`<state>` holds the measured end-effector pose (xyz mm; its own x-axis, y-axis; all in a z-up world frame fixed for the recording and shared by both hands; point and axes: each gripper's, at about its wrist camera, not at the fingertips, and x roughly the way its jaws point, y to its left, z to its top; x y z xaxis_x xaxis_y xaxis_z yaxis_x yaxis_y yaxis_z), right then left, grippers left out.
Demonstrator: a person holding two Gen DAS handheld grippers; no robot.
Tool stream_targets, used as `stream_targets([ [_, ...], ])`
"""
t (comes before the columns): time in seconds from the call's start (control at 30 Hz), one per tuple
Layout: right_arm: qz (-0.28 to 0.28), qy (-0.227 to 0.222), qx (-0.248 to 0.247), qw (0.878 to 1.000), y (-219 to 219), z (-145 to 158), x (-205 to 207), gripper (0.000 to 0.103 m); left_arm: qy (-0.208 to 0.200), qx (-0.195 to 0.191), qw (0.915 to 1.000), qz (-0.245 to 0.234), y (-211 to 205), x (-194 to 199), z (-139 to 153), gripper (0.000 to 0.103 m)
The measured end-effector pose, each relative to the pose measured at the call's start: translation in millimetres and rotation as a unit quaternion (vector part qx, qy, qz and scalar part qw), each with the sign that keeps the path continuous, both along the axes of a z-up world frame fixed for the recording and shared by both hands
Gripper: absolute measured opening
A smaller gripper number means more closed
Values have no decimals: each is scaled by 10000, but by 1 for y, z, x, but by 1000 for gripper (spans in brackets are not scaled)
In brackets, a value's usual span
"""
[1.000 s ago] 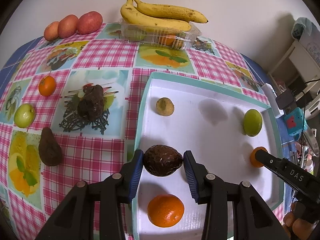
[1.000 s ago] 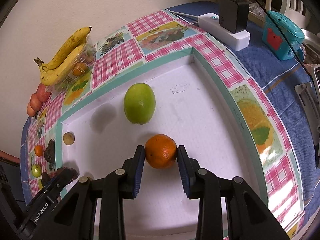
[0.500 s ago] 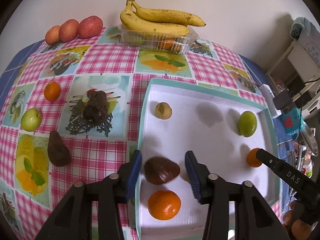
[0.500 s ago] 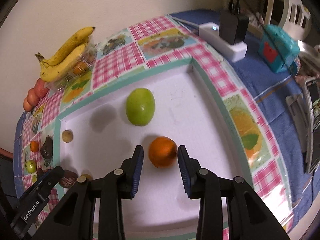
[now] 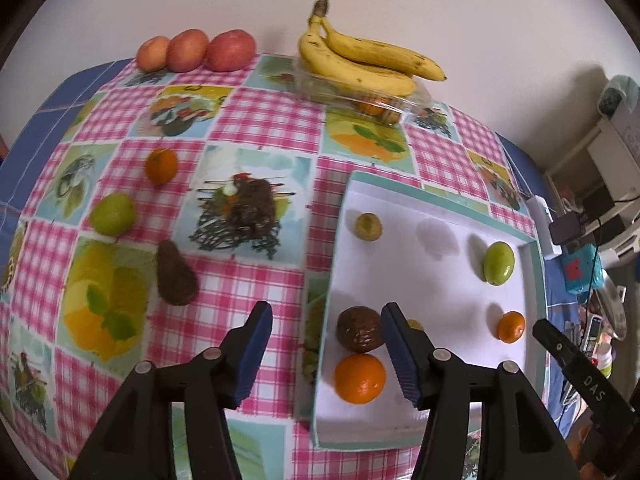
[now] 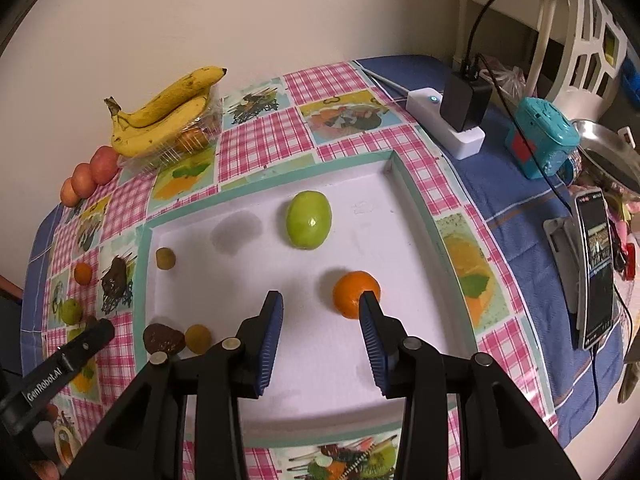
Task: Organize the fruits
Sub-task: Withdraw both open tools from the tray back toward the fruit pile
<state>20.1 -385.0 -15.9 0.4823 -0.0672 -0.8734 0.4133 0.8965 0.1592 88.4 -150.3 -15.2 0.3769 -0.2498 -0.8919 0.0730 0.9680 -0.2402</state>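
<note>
On the far left of your left wrist view, a green fruit (image 5: pixel 111 213), a small orange (image 5: pixel 161 166) and a dark avocado (image 5: pixel 175 274) lie loose on the checked tablecloth (image 5: pixel 264 132), with three reddish fruits (image 5: pixel 196 50) lined up against the wall behind them. Your left gripper (image 5: pixel 326 322) hangs released, its jaws spread wide and holding nothing; its left pad is over the cloth and its right pad is over the white tray (image 5: pixel 440 280). The dark brown fruit (image 5: pixel 360 329) sits inside the tray between the pads, close against the right pad. Just in front of it lies a large orange (image 5: pixel 360 378). Farther back in the tray sit a small yellowish fruit (image 5: pixel 368 227), a green fruit (image 5: pixel 498 263) and a small orange (image 5: pixel 511 327). Bananas (image 5: pixel 360 62) rest on a clear plastic box (image 5: pixel 384 106) at the back.

In your right wrist view, your right gripper (image 6: pixel 320 308) is also released and empty, over the bare tray floor. The orange (image 6: pixel 356 294) lies just beyond the tip of its right pad, outside the gap, and the green fruit (image 6: pixel 308 220) sits farther back. To the right, off the cloth, are a white power strip (image 6: pixel 444 128), a teal box (image 6: pixel 540 138) and a phone (image 6: pixel 598 268).
</note>
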Motion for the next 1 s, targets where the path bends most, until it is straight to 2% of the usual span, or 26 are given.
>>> stream_targets([
  [0.2, -72, 78, 57, 9999, 4, -4, -15, 40, 63, 57, 9999, 96, 11, -3, 2, 64],
  [0.33, 15, 143, 63, 9999, 10, -8, -14, 51, 80, 86, 9999, 58, 11, -6, 3, 70],
  [0.5, 96, 240, 54, 9997, 14, -12, -8, 52, 102, 199, 9997, 48, 12, -5, 0, 72],
  [0.57, 128, 287, 31, 9995, 17, -14, -5, 54, 129, 220, 9996, 79, 14, -3, -1, 75],
  [0.6, 151, 304, 17, 9994, 18, -15, -3, 56, 132, 245, 9996, 96, 14, -2, -2, 81],
  [0.63, 166, 314, 9, 9994, 19, -15, -2, 62, 128, 296, 9994, 116, 15, -1, -3, 91],
  [0.7, 219, 346, -21, 9992, 23, -18, 1, 70, 142, 462, 9987, 163, 17, 1, -7, 101],
  [0.77, 265, 400, -61, 9988, 26, -22, 4, 74, 196, 524, 9982, 211, 20, 3, -11, 101],
  [1.0, 309, 547, -184, 9979, 29, -34, 9, 76, 206, 740, 9963, 380, 29, 7, -19, 103],
])
